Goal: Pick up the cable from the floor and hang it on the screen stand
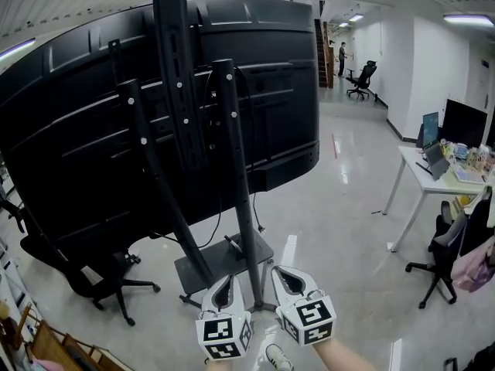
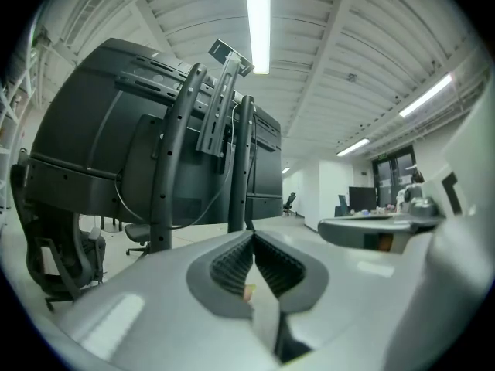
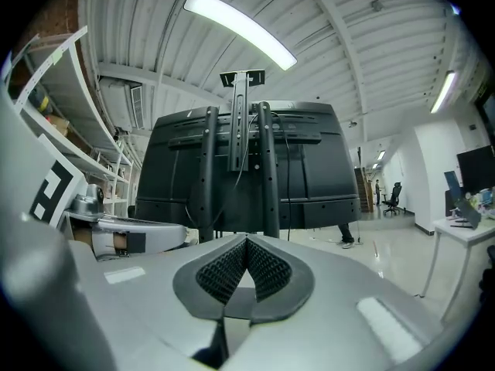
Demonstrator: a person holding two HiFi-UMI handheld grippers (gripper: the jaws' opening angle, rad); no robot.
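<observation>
Left claw clenched, nothing held. Right claw clenched, nothing held. Screen stand seen ahead, untouched.

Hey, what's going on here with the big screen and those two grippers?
A person holds the left gripper and the right gripper side by side, low, facing the back of a big dark screen on its floor stand. Both are shut and hold nothing; neither touches the stand.

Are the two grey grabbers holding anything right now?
Nothing is held. The grey left gripper and the grey right gripper each have their jaws shut together, with nothing between them.
</observation>
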